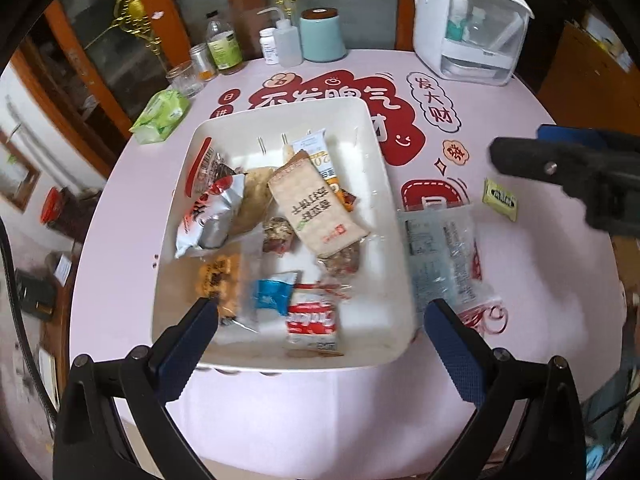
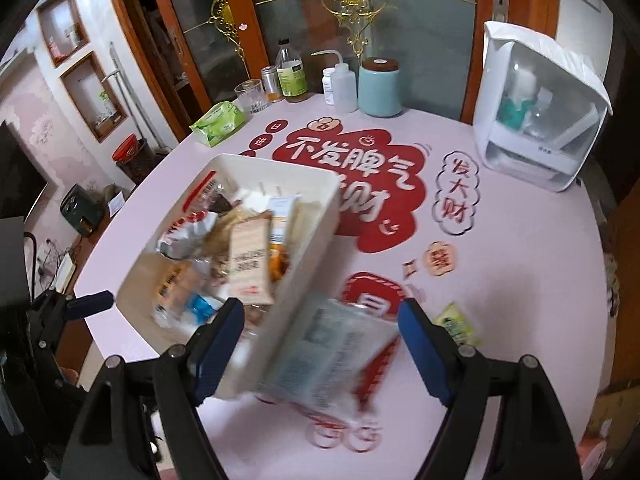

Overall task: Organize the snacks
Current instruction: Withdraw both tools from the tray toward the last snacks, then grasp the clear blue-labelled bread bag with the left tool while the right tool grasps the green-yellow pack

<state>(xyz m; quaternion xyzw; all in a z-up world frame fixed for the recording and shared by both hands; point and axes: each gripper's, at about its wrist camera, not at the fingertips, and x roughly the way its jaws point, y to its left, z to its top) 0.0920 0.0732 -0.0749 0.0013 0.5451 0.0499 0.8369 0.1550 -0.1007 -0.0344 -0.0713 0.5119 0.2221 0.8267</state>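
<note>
Two crinkly packets (image 1: 448, 256) (image 1: 500, 199) lie beside the rectangular white bin (image 1: 384, 208).

A green tissue pack (image 1: 160, 116), bottles (image 1: 224, 46), a teal canister (image 1: 322, 36) and a white appliance (image 1: 468, 24) line the table's (image 1: 280, 408) far edge.

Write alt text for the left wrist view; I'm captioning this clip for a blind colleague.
A white bin full of wrapped snacks sits on a pink round table, framed by the open left gripper. A clear packet and a small yellow-green packet lie outside the bin, below the empty right gripper.
</note>
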